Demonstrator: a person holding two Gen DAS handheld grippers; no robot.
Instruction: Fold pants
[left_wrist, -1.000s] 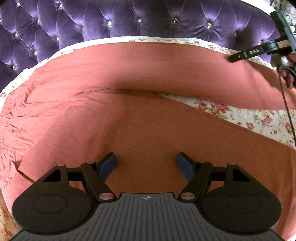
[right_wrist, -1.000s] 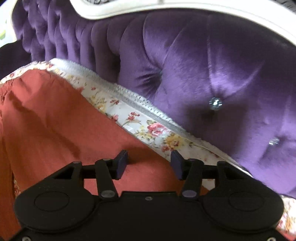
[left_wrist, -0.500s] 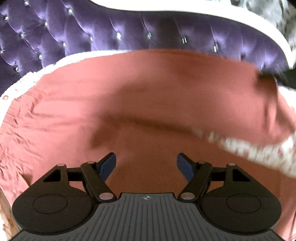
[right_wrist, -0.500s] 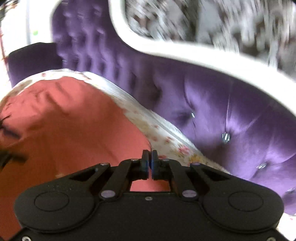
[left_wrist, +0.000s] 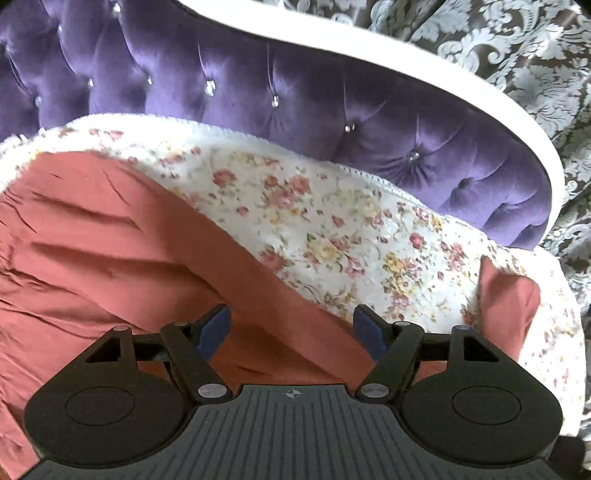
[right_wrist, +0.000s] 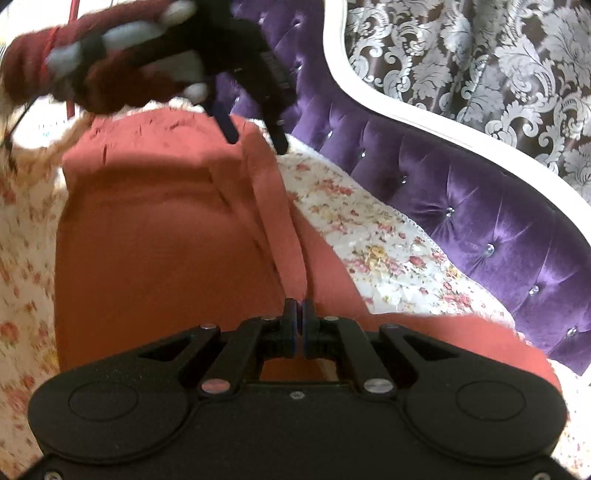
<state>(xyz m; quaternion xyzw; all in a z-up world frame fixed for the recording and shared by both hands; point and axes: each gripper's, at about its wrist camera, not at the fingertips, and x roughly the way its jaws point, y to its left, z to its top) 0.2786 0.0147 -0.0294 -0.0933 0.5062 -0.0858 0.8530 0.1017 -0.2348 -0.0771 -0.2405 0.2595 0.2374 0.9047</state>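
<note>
1. The right gripper (right_wrist: 298, 325) is pinching a raised ridge of the pants (right_wrist: 166, 229) between closed jaws; the cloth is running ahead of the jaws across the floral bedspread (right_wrist: 373, 236).
2. The left gripper (left_wrist: 291, 328) is hanging wide open, holding nothing, with pants fabric beneath and left of its jaws.
3. Judgement: the leg is being carried over. Keeping the pinch firm and the edge taut should prevent bunching.
4. The purple headboard (right_wrist: 480, 206) is lying beyond the jaws.
</note>
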